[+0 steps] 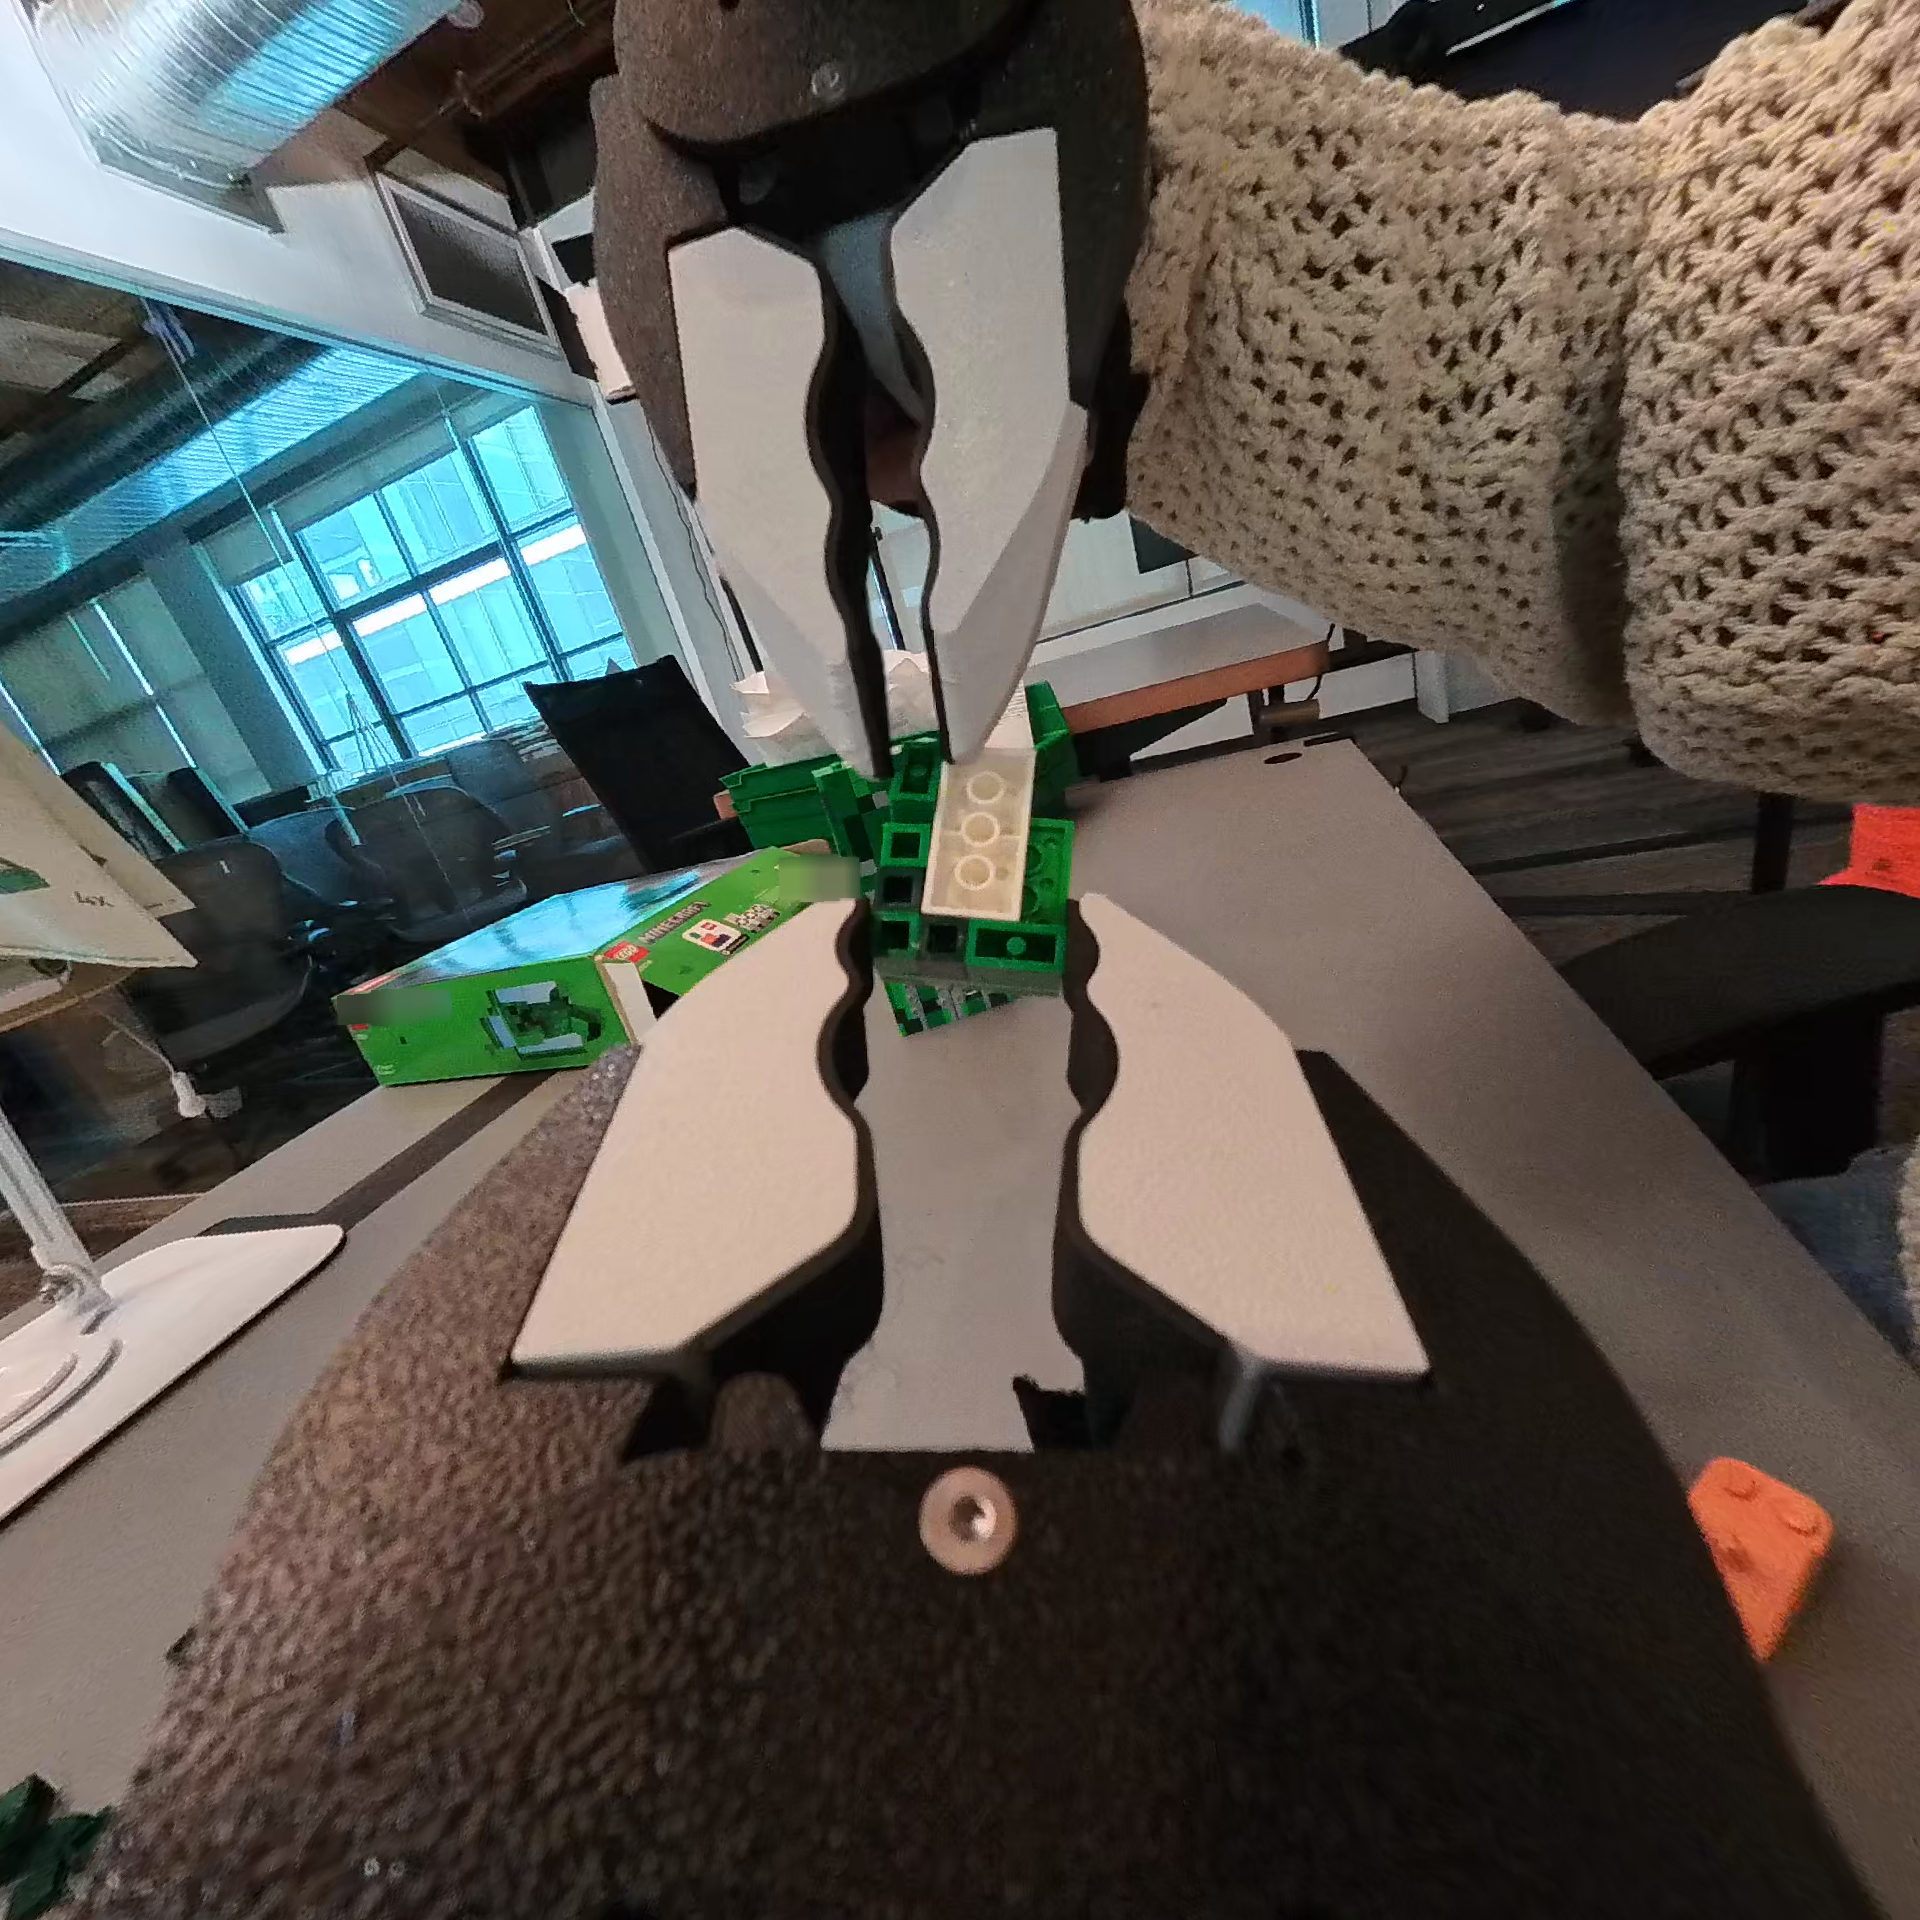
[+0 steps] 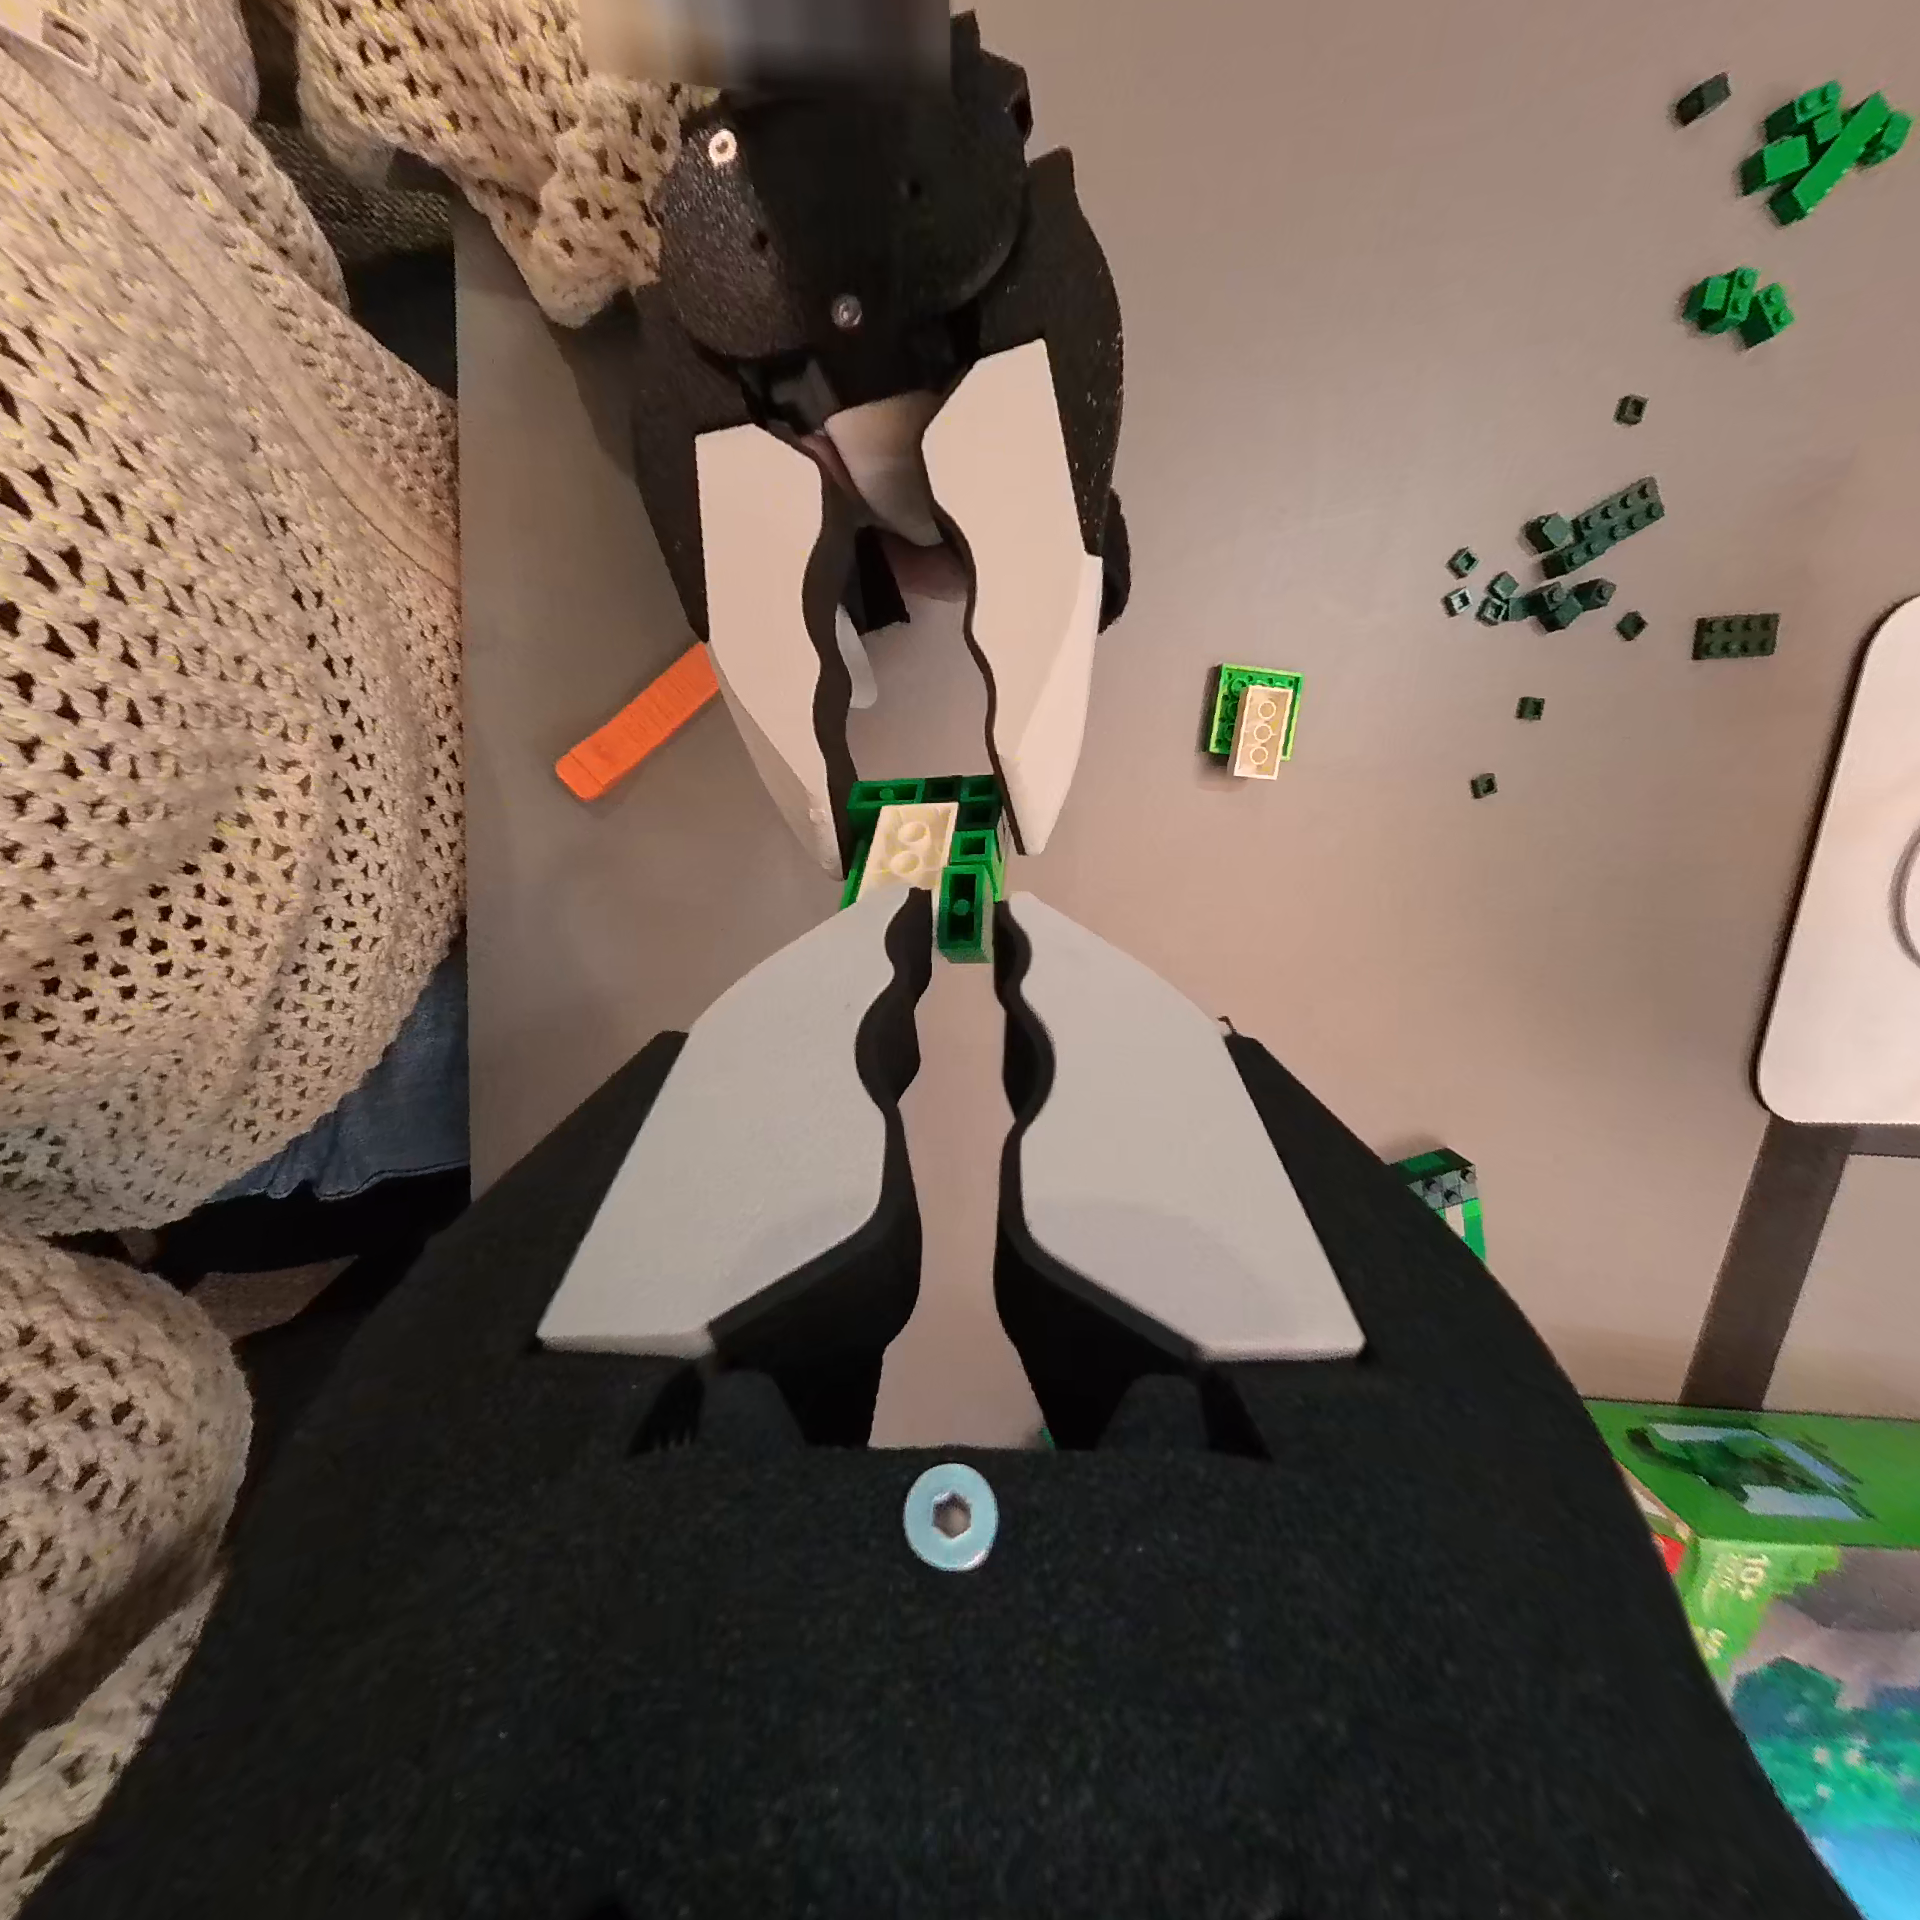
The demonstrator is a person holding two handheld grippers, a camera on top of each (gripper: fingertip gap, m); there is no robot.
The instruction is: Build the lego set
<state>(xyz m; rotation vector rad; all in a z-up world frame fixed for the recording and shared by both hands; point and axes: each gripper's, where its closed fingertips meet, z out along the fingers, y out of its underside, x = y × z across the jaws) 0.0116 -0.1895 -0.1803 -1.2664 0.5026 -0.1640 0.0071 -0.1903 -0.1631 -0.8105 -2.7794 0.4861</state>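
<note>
A green lego build [image 1: 1013, 945] with a white plate [image 1: 977, 842] on top is between the two grippers over the grey table [image 1: 1299, 935]. My left gripper [image 1: 974, 914] is shut on the build's sides. In the right wrist view it reaches in from the top [image 2: 927, 836]. My right gripper [image 2: 958, 904] is shut on a small green brick [image 2: 961, 920] at the edge of the build [image 2: 977, 805], next to the white plate [image 2: 914, 842]. In the left wrist view it comes down from above [image 1: 916, 758].
An orange brick separator [image 2: 634, 727] lies left of the build. A small green and white sub-assembly [image 2: 1257, 727] lies to the right. Loose green bricks [image 2: 1818, 156] and dark green ones [image 2: 1579, 561] are scattered beyond. The green box [image 2: 1766, 1610] and a white stand base [image 2: 1849, 883] sit at the right. Less than 4 cm separates the two grippers' tips. The orange brick separator [image 2: 634, 727] is about 15 cm from my left fingertips.
</note>
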